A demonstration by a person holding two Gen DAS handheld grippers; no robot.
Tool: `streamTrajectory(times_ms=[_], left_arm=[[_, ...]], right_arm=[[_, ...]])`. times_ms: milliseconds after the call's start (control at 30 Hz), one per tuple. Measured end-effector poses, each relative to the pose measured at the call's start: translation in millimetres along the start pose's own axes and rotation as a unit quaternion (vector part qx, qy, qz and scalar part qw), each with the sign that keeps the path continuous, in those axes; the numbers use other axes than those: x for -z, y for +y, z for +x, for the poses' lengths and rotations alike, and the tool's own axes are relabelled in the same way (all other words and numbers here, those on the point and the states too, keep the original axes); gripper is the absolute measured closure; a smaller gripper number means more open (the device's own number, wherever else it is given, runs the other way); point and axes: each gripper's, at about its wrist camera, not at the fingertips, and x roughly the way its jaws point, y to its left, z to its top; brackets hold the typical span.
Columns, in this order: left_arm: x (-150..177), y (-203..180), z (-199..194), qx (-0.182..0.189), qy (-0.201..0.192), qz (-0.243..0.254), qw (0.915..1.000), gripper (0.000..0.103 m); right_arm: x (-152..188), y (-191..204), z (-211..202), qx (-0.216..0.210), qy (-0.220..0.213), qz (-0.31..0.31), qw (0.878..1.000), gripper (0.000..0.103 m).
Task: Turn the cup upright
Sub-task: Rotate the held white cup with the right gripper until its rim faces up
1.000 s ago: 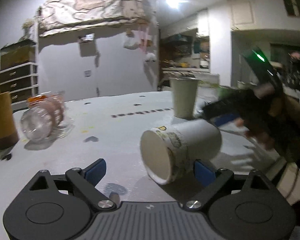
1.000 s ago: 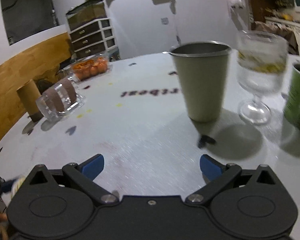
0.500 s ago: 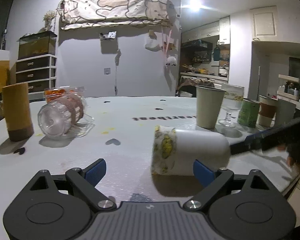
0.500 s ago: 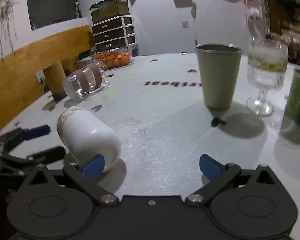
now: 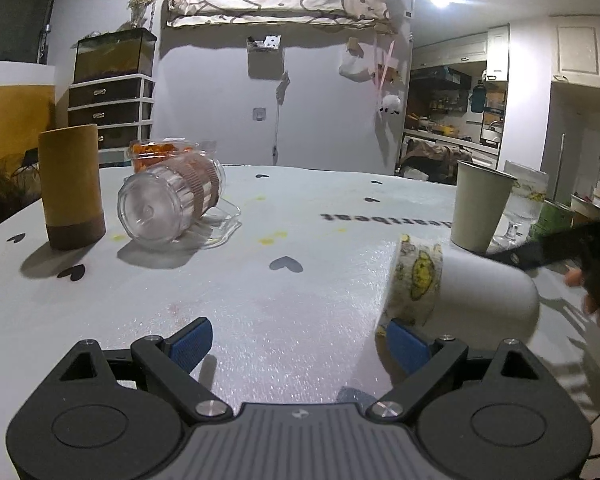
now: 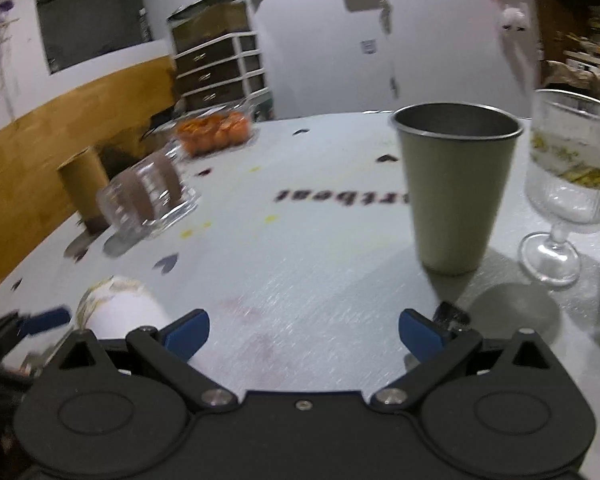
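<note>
- white paper cup [image 5: 472,292] lies on its side on the table [image 5: 260,264], just beside the left gripper's [image 5: 300,340] right finger.
- left gripper: fingers apart, holding nothing.
- right gripper [image 6: 304,330]: fingers apart, holding nothing.
- metal tumbler [image 6: 456,184] upright, well beyond.

Both wrist views sit low and close over the table [image 5: 300,280], sharing the metal cup [image 6: 456,192].
</note>
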Motion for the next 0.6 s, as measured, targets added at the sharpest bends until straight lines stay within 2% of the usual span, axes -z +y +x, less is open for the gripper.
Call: streamTrajectory(times_ms=[200,267,367,467,600], left_arm=[[-4.4,-4.6,3.5,0.012,-0.004,-0.012,0.9998,0.01],[-7.3,-7.2,2.7,0.014,-0.007,-0.014,0.9998,0.01],[-7.6,-8.0,-2.6,0.02,-0.01,-0.02,0.9996,0.009],[-7.0,-9.1,-8.6,0.027,-0.015,-0.023,0.9992,0.009],[-6.9,-11.7,-12.7,0.034,-0.016,-0.023,0.999,0.009]], right_arm=[[22.6,12.1,-17.7,-0.038,0.029,-0.018,0.999,0.001],[29.8,18.3,-24.5,-0.037,0.034,-0.031,0.998,0.002],[32.3,17.3,-33.8,-0.055,0.033,-0.02,0.998,0.002],[21.8,4.5,-37.6,-0.083,0.03,0.044,0.995,0.002],[0.4,-11.6,-18.8,-0.15,0.062,0.167,0.973,0.002]])
